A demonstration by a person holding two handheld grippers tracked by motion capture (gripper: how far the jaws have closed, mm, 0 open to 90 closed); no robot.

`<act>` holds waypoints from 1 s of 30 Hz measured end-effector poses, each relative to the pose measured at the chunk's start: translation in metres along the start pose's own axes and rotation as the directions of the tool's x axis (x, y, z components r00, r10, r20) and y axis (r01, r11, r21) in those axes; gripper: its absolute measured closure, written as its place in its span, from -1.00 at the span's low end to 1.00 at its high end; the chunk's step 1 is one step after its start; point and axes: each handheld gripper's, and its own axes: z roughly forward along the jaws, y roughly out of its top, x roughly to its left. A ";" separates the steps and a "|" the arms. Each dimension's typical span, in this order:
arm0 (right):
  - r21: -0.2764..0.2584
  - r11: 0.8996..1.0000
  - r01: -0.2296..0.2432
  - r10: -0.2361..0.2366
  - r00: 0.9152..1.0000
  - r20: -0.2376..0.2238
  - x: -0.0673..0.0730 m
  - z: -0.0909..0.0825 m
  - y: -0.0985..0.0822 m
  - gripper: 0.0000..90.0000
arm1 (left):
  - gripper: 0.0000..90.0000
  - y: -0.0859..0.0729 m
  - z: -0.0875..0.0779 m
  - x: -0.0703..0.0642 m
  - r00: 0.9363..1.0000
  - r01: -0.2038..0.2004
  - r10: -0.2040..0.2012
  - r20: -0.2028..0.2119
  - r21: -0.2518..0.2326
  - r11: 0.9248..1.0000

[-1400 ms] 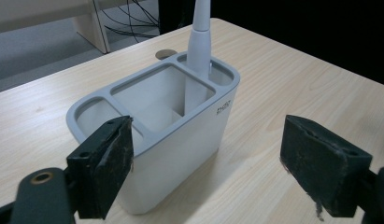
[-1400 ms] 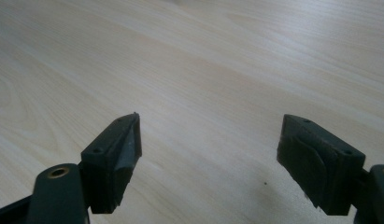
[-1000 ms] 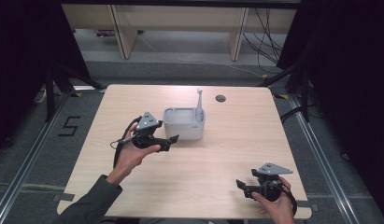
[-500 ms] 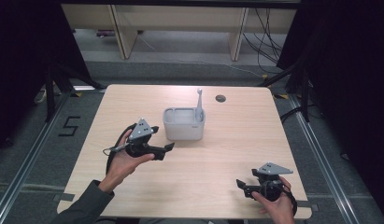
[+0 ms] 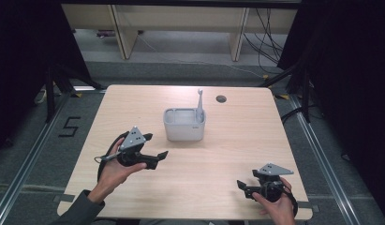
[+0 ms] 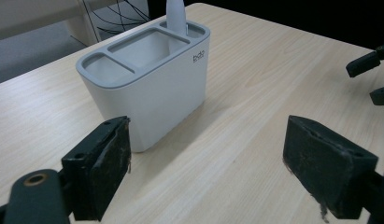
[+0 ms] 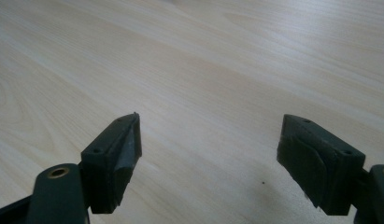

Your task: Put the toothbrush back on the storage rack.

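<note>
The white plastic caddy with grey compartmented top [image 5: 184, 124] stands near the middle of the pale wooden bench [image 5: 227, 154], toward its far edge. The left claw [image 5: 157, 158], spread wide and empty, hangs just short of it; the right claw [image 5: 242, 186], also spread, sits by the near right corner.

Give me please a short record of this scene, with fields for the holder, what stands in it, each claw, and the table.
holder: white holder with grey rim and three compartments, upright near table centre
content: one pale toothbrush-like item upright in an end compartment
left claw: open, empty, aimed at the holder, apart from it
right claw: open, empty, near the front right edge
table: light wood, a small round hole near the far edge
</note>
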 end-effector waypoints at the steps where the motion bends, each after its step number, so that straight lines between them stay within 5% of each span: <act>1: -0.004 1.000 0.023 -0.023 1.000 0.008 -0.002 0.000 0.000 -0.50 | -0.67 -0.002 -0.002 0.000 1.000 -0.001 0.001 0.000 -0.002 1.000; 24: -0.006 0.999 0.036 -0.036 0.999 0.020 -0.002 0.001 0.000 -0.50 | -0.67 -0.035 -0.031 -0.001 1.000 -0.012 0.014 -0.022 0.063 0.998; 28: -0.008 0.999 0.037 -0.037 0.999 0.016 -0.002 0.001 0.000 -0.50 | -0.67 -0.044 -0.036 -0.001 0.998 -0.041 0.044 -0.034 0.070 0.997; 30: -0.009 0.999 0.036 -0.036 0.999 0.017 -0.002 0.001 0.000 -0.50 | -0.67 -0.048 -0.038 -0.002 0.999 -0.018 0.021 -0.034 0.080 0.997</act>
